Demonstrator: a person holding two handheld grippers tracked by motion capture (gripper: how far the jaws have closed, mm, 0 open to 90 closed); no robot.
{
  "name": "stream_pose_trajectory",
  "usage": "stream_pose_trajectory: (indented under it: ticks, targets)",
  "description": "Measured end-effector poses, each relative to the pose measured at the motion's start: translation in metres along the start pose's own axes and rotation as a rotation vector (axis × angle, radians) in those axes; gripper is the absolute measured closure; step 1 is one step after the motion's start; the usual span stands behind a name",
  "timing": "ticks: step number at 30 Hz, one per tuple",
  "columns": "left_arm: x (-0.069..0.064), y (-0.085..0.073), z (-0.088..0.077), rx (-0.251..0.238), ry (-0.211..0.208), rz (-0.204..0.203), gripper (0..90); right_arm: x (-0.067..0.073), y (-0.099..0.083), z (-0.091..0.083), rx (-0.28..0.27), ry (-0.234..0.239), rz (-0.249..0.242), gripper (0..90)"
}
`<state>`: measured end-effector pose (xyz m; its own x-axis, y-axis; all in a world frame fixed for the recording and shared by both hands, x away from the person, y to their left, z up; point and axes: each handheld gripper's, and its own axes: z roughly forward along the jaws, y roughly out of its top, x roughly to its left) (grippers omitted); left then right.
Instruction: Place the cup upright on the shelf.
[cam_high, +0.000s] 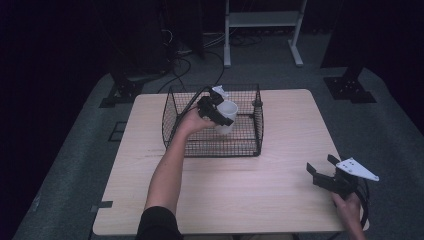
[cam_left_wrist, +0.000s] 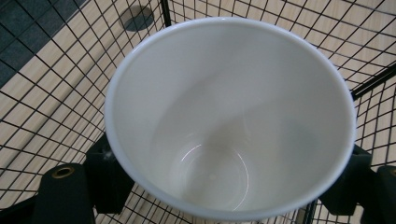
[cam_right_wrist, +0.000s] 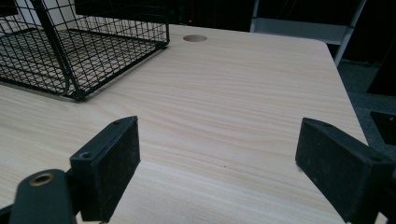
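Observation:
A white cup is held within the black wire basket at the back middle of the table. My left gripper is shut on it. In the left gripper view the cup is empty and faces the camera, with a black jaw pressed on each side of it and my left gripper around its lower part. Whether the cup rests on the basket floor I cannot tell. My right gripper hovers near the table's front right corner, open with nothing between its jaws.
The light wooden table has bare room in front of and to the right of the basket. A round hole sits near the table's far edge. A white metal stand and cables are on the floor beyond.

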<state>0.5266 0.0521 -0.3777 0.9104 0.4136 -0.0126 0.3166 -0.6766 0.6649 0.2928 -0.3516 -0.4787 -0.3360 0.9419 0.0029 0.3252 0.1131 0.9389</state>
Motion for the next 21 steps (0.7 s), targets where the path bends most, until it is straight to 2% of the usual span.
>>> stream_pose_trajectory:
  ticks: [21]
  targets:
    - [0.004, -0.005, 0.017, 0.051, -0.015, -0.017, 20.7, 0.000, 0.000, 0.000, -0.003, 0.001, 0.002, 13.0]
